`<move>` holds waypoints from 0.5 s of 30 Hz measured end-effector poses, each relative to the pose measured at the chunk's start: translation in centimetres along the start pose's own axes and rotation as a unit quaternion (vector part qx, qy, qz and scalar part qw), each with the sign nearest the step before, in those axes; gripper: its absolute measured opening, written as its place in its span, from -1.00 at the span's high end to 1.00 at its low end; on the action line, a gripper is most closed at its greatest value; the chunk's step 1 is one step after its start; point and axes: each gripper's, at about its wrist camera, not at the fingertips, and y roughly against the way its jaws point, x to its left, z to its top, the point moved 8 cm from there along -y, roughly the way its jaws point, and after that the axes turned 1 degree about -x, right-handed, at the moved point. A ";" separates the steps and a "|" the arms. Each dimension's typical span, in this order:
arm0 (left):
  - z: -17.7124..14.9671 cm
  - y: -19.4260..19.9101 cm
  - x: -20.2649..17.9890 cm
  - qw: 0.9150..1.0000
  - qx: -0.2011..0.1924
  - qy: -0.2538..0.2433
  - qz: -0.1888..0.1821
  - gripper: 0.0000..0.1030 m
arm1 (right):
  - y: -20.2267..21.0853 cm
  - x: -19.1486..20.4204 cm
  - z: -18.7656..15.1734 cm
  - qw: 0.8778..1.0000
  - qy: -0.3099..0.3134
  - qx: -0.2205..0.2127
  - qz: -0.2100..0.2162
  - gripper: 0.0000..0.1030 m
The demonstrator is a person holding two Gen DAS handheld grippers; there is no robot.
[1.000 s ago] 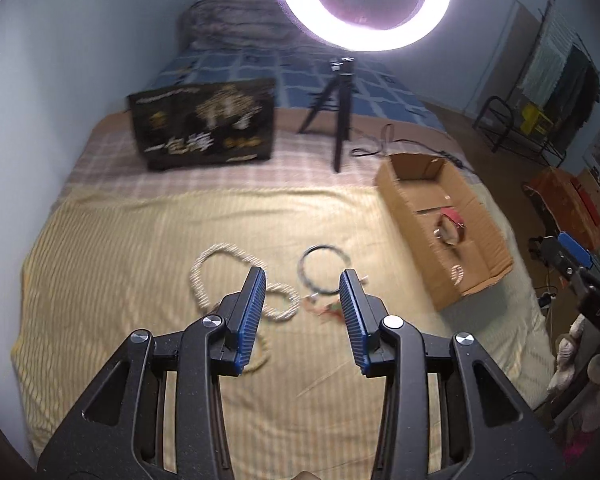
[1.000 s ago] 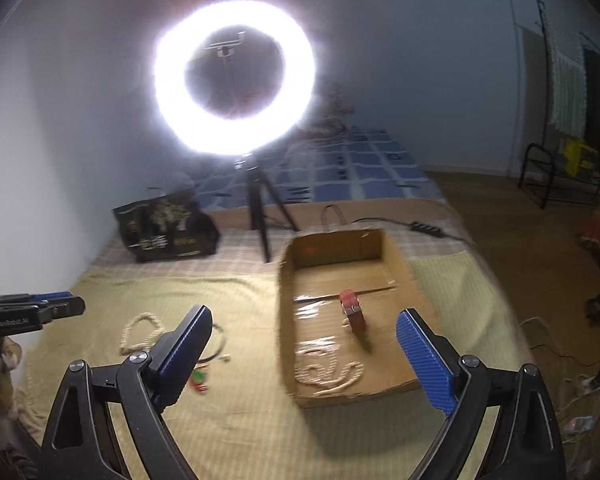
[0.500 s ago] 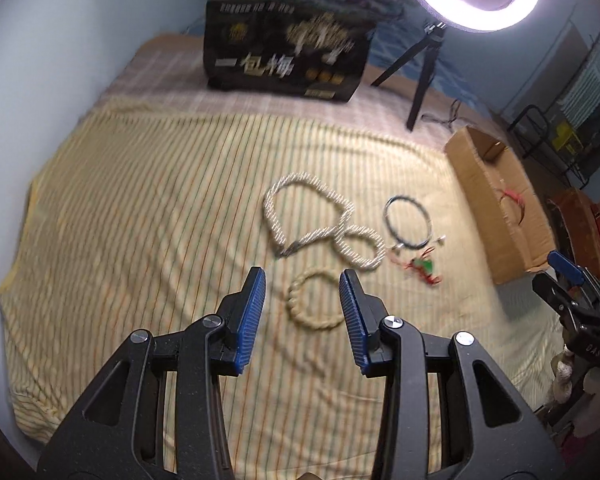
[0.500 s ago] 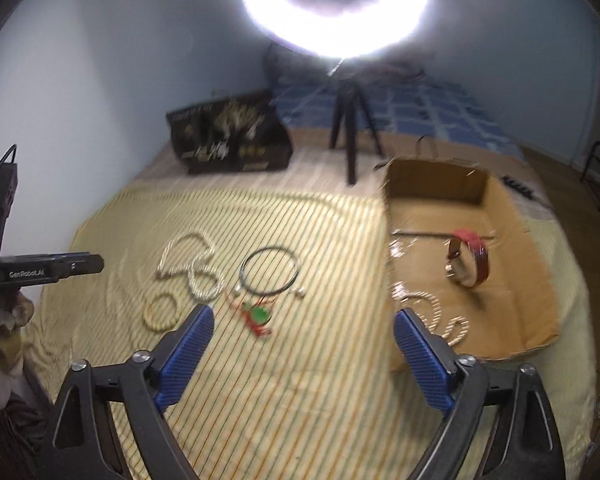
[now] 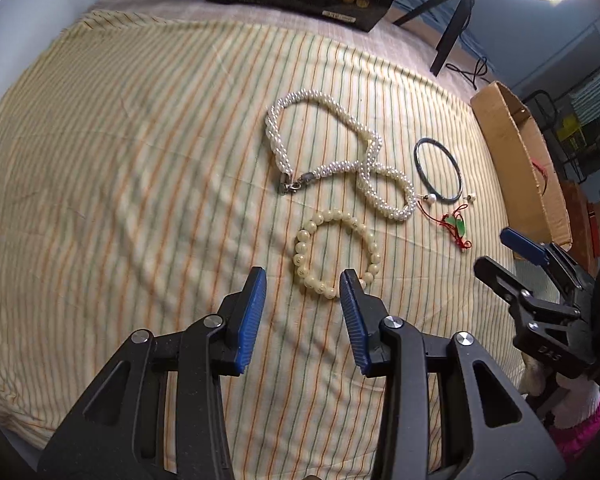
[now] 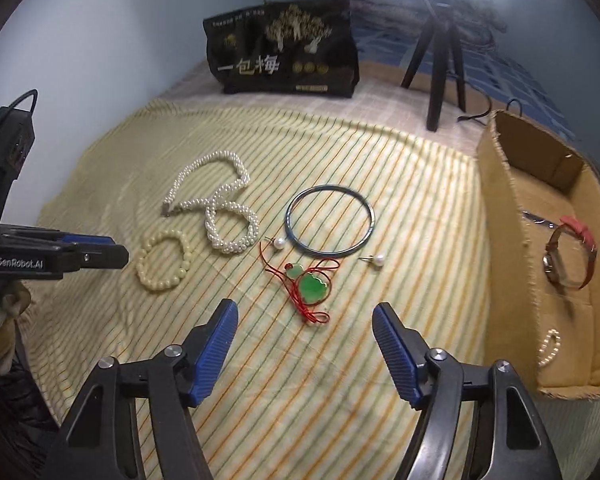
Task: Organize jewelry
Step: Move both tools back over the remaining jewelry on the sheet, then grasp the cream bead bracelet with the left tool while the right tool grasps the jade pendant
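Note:
On the striped yellow cloth lie a cream bead bracelet (image 5: 335,254), a long pearl necklace (image 5: 340,156), a dark bangle (image 5: 438,170), two pearl earrings and a green pendant on red cord (image 6: 310,289). My left gripper (image 5: 302,282) is open and empty, just short of the bead bracelet; its right finger overlaps the bracelet's near edge. My right gripper (image 6: 302,316) is open wide and empty, just short of the pendant. The bracelet (image 6: 162,260), necklace (image 6: 220,208) and bangle (image 6: 330,222) also show in the right wrist view.
A cardboard box (image 6: 512,240) at the right holds a red-strap watch (image 6: 568,258) and a pearl piece (image 6: 550,346). A black printed box (image 6: 284,50) and a ring-light tripod (image 6: 440,60) stand at the back. The cloth's edge drops off near me.
Both grippers have moved down and closer to the cloth. The left one has come up to the bead bracelet; the right one has swung left from the box to the pendant.

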 end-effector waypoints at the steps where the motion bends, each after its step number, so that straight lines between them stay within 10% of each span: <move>1: 0.1 -0.2 0.0 1.000 0.001 0.001 0.001 0.25 | -0.3 0.1 0.0 1.000 0.000 0.002 0.000 -0.37; 15: 0.8 -2.7 0.3 1.000 0.010 0.013 0.013 0.36 | -3.2 0.1 0.5 1.000 0.003 0.017 -0.017 -0.30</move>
